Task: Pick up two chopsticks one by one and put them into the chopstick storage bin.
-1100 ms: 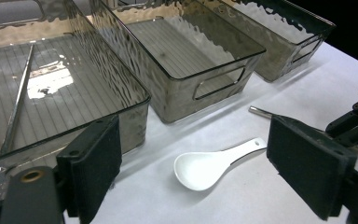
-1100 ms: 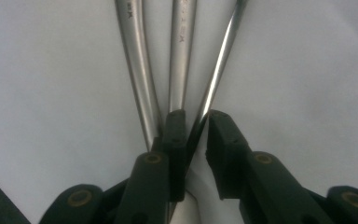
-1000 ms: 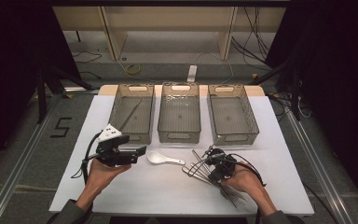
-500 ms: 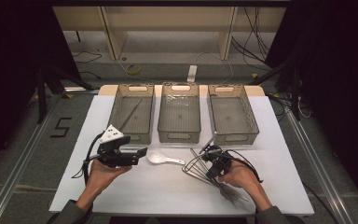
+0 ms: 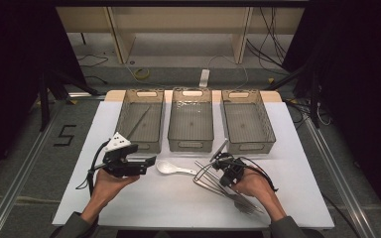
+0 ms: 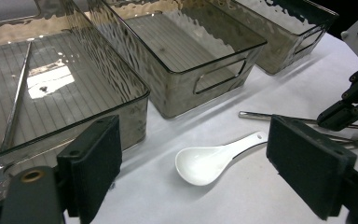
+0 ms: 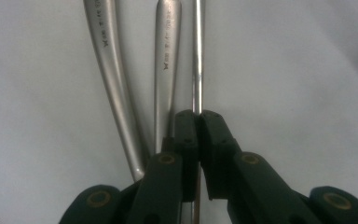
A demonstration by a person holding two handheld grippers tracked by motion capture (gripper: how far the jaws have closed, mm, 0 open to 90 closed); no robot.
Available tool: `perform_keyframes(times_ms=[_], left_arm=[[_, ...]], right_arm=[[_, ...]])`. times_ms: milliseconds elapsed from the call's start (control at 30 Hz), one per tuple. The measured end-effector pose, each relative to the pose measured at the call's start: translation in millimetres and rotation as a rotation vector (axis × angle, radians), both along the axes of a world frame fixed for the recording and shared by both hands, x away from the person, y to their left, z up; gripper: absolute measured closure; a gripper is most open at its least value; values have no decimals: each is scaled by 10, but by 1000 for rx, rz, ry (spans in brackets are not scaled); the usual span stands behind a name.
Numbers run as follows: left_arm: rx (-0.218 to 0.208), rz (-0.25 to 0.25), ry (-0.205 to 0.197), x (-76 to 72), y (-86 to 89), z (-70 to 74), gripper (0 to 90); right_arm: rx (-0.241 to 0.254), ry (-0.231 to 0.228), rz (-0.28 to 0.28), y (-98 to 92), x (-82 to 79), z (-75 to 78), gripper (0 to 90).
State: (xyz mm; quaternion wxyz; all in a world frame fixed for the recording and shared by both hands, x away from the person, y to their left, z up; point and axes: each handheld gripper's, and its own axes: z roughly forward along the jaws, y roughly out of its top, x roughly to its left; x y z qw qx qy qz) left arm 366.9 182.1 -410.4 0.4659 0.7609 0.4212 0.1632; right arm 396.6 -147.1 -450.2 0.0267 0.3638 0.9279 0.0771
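Observation:
My right gripper (image 7: 198, 116) is low over a cluster of metal cutlery (image 5: 206, 173) on the white table. Its jaws have just been closing and now stand shut on a thin metal chopstick (image 7: 196, 56). Two flat steel handles (image 7: 167, 56) lie just left of that chopstick. In the high view the right gripper (image 5: 217, 161) sits at front right, with fork heads (image 5: 245, 204) under the hand. My left gripper (image 5: 150, 165) is open and holds nothing; it points at a white ceramic spoon (image 5: 171, 168). The spoon (image 6: 205, 163) lies on the table a little ahead of the open pads.
Three smoky clear bins stand in a row at the back: left bin (image 5: 146, 93), middle bin (image 5: 192, 145), right bin (image 5: 248, 147). A thin metal stick (image 6: 16, 102) lies in the left bin. The table's front edge is close to both forearms.
The right hand has shifted slightly over the cutlery. The left hand and the spoon have stayed where they were.

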Motion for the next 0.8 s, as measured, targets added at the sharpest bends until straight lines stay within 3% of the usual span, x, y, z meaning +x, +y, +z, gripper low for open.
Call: perform_keyframes(times_ms=[133,467,667,800], left_arm=[[3,1,3,3,1,-8,178],[22,-29,21,24,-47,-50,178],[43,-100,27,1,-155,-73,178],[61,-143,58,2,-223,-106,177]], right_arm=[[1,-16,-5,-55,13,31,865],[55,-87,39,-170,-39,305,867],[61,-115,148,-95,-142,422,867],[66,-130,210,7,-232,456,867]])
